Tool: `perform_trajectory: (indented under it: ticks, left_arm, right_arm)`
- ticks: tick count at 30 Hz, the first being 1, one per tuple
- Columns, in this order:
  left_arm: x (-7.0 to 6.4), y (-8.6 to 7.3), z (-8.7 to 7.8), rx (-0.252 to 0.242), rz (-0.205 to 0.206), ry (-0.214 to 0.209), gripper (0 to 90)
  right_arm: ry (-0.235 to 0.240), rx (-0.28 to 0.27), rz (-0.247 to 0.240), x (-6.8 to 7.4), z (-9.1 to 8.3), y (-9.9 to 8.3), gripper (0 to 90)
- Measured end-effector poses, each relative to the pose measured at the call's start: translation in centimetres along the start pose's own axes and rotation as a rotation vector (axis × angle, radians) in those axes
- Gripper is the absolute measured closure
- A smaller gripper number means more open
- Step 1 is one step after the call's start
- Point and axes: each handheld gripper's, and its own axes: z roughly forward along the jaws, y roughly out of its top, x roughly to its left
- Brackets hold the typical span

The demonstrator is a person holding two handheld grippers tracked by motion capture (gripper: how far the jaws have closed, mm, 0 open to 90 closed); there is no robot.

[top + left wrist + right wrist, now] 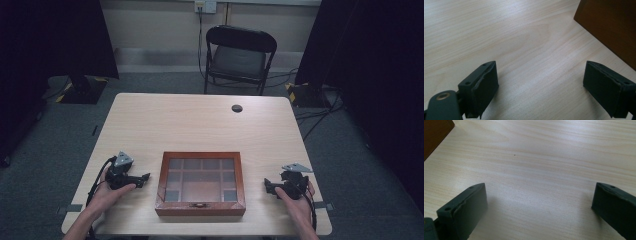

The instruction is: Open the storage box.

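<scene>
Nothing started yet: the wooden box (200,184) sits shut (clasp facing the person) on the tabletop (200,125), left tongs (145,177) and right tongs (267,185) wide open, empty, flanking it.

The wooden box (200,183) sits low in the centre of the high view, flat on the pale table near its front edge. It is reddish-brown, rectangular, with a closed glass-paned lid showing a grid of compartments beneath. A small metal clasp (199,204) sits mid-front.
</scene>
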Motion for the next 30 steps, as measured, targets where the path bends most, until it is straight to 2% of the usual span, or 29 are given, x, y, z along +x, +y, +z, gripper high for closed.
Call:
perform_trajectory:
  ticks: [7,8,10,11,12,14,15,16,18,20,21,22,28,29,30]
  left_arm:
    - [0.0,0.0,0.0,0.000,0.000,0.000,11.9]
    - [0.0,0.0,0.0,0.000,0.000,0.000,11.9]
    - [0.0,0.0,0.0,0.000,0.000,0.000,11.9]
    - [0.0,0.0,0.0,0.000,0.000,0.000,11.9]
    - [0.0,0.0,0.0,0.000,0.000,0.000,11.9]
    - [0.0,0.0,0.0,0.000,0.000,0.000,11.9]
    - [0.0,0.0,0.0,-0.001,-0.001,0.000,11.9]
    - [0.0,0.0,0.0,0.000,0.000,0.000,11.9]
    - [0.0,0.0,0.0,0.000,0.000,0.000,11.9]
    - [0.0,0.0,0.0,0.000,0.000,0.000,11.9]
    - [0.0,0.0,0.0,0.000,0.000,0.000,11.9]
    - [0.0,0.0,0.0,0.000,0.000,0.000,11.9]
    - [0.0,0.0,0.0,0.000,0.000,0.000,11.9]
    - [0.0,0.0,0.0,0.000,0.000,0.000,11.9]
    - [0.0,0.0,0.0,0.000,0.001,0.000,11.9]
  right_arm:
    - [0.011,0.005,-0.010,-0.1,-0.1,0.0,1.7]
    - [0.013,0.006,-0.008,-0.1,-0.2,0.0,4.1]
    - [0.013,-0.004,-0.002,-0.2,-0.5,0.1,17.5]
    - [0.013,-0.004,-0.002,-0.2,-0.5,0.1,17.5]
    - [0.051,-0.013,0.017,-0.4,-0.8,0.1,18.6]
    - [0.062,-0.011,0.018,-0.4,-0.9,0.2,20.9]
    - [0.085,-0.004,0.013,-0.3,-1.0,0.3,27.5]
    - [0.108,0.000,0.008,-0.3,-1.1,0.4,28.8]
    - [0.140,0.015,0.020,-0.1,-1.4,0.6,38.8]
    - [0.179,0.010,0.020,0.1,-1.7,0.8,39.8]
    - [0.179,0.010,0.020,0.1,-1.7,0.8,39.8]
    - [0.196,0.002,0.020,0.2,-1.9,0.9,43.4]
    - [0.342,-0.046,-0.041,1.5,-3.6,2.4,51.9]
    - [0.342,-0.046,-0.041,1.5,-3.6,2.4,51.9]
    - [0.399,-0.061,-0.062,1.7,-4.3,3.1,54.9]
